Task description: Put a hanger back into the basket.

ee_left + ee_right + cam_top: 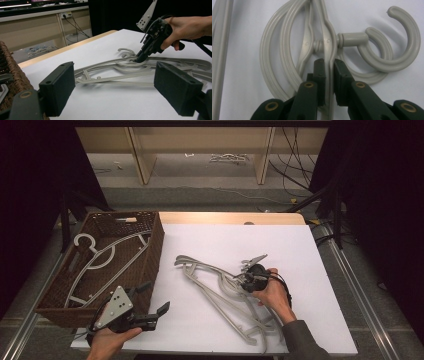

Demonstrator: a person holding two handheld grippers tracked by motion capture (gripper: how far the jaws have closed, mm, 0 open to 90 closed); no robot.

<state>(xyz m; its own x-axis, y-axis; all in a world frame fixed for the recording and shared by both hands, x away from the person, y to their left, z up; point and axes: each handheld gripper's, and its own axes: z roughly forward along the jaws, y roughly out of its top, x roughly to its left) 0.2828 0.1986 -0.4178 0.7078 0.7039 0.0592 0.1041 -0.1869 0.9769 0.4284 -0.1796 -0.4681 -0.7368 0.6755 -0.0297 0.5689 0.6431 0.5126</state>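
1. A white sheet-covered table is taken as the landmark; a dark brown woven wicker basket is set along its left edge.
2. Inside the basket a pale grey plastic clothes hanger is laid flat, its hook towards the far end.
3. A tangle of pale grey plastic hangers is spread near the middle of the table, right of the basket.
4. The right gripper is held over that tangle by the person's right hand; in the right gripper view its black jaws are clamped on a thin rib of one hanger, just below the hook's neck.
5. The left gripper is held at the table's near edge, beside the basket's near corner; its jaws are spread wide apart with nothing between them.
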